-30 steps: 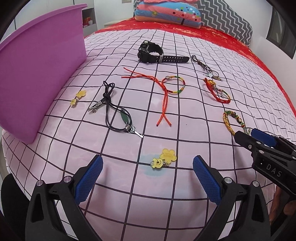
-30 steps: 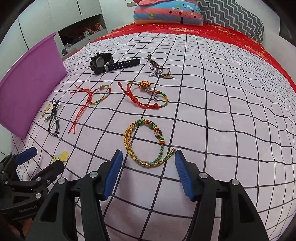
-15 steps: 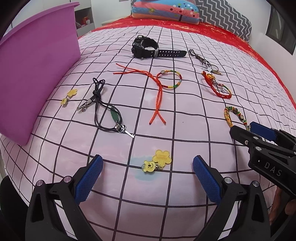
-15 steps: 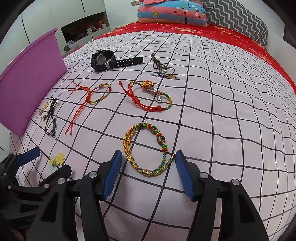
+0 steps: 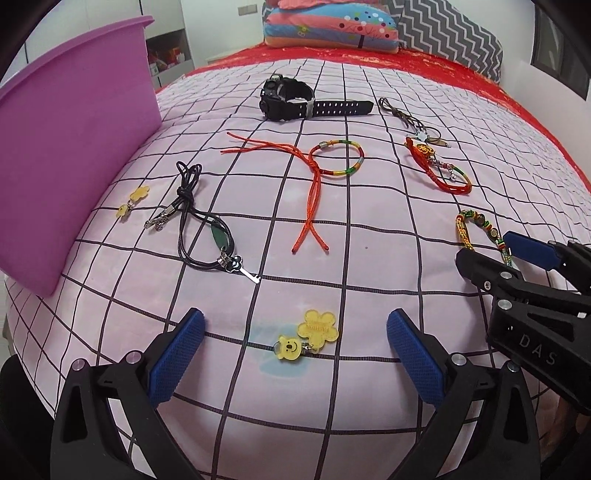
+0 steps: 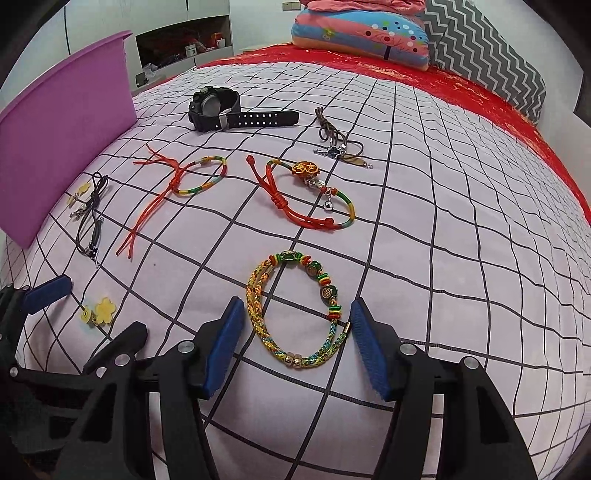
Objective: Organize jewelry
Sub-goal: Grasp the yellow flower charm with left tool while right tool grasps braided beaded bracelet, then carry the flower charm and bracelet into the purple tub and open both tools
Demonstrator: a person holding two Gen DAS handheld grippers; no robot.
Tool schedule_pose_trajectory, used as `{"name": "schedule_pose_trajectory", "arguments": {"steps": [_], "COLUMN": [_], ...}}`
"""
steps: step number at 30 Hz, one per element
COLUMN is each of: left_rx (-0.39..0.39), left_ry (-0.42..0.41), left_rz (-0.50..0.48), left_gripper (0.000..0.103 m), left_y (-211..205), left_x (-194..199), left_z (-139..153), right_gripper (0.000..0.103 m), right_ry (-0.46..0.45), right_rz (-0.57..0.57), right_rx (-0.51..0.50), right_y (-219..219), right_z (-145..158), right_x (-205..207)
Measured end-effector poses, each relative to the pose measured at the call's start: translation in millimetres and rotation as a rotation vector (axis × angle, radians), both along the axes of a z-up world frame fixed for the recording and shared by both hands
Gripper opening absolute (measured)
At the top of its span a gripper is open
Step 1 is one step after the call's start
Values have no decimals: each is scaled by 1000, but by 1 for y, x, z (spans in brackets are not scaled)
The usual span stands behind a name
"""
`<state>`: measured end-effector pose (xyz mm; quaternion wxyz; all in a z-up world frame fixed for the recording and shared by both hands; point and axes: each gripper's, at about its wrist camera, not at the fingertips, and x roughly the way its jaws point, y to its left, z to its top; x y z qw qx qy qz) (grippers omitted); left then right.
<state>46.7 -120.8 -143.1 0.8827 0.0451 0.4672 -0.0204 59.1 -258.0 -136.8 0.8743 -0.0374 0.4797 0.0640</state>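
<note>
My left gripper [image 5: 295,332] is open, its blue pads on either side of a yellow bear-and-flower charm [image 5: 308,335] on the checked bedspread. My right gripper [image 6: 297,321] is open around the near end of a braided beaded bracelet [image 6: 295,314]; it also shows in the left wrist view [image 5: 480,230]. Further off lie a black cord necklace with a key pendant [image 5: 203,232], an orange string bracelet [image 5: 325,166], a red knotted bracelet [image 6: 310,195], a black watch [image 5: 295,101], a brown cord charm [image 6: 340,146] and a second yellow charm [image 5: 133,201].
A purple bin [image 5: 70,155] stands at the left edge of the bed. Pillows [image 5: 332,26] and a red sheet [image 6: 480,88] lie at the far end. The bed's near edge drops off just under both grippers.
Both grippers have moved forward and lower toward the bedspread. The yellow charm now sits between the left pads and the beaded bracelet between the right pads. Nothing is grasped.
</note>
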Motion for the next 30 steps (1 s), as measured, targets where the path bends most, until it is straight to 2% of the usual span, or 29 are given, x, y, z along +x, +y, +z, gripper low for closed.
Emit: {"name": "schedule_pose_trajectory", "arguments": {"steps": [3, 4, 6, 8, 9, 10, 11, 15, 18, 20, 30], "left_rx": [-16, -20, -26, -33, -36, -40, -43, -77, -136, -145, -146], "left_ry": [-10, -11, -16, -18, -17, -13, -8, 12, 54, 64, 1], "left_rz": [-5, -13, -46, -82, -91, -105, -114, -120, -120, -114, -106], "left_gripper": [89, 82, 67, 47, 41, 28, 18, 17, 17, 17, 17], "left_y": [-2, -3, -7, -13, -15, -17, -18, -14, -4, 2, 37], "left_x": [-3, -4, -7, -10, -11, -12, -12, -13, -12, -13, -34], "left_z": [1, 2, 4, 6, 6, 7, 8, 10, 15, 18, 61], "right_gripper": [50, 47, 42, 31, 27, 14, 9, 8, 8, 8, 8], "right_ry": [-1, -2, -6, -10, -11, -13, -12, -12, 2, 10, 14], "right_rz": [8, 11, 19, 23, 23, 20, 19, 8, -13, -32, -115], "right_rx": [2, 2, -4, -6, -7, -11, -10, -2, 45, 78, 193], "right_y": [2, 3, 5, 8, 9, 9, 10, 10, 7, 4, 10], "right_z": [0, 0, 1, 1, 1, 2, 2, 4, 8, 12, 41], "right_x": [0, 0, -1, -2, -3, -3, -4, -6, -10, -17, -61]}}
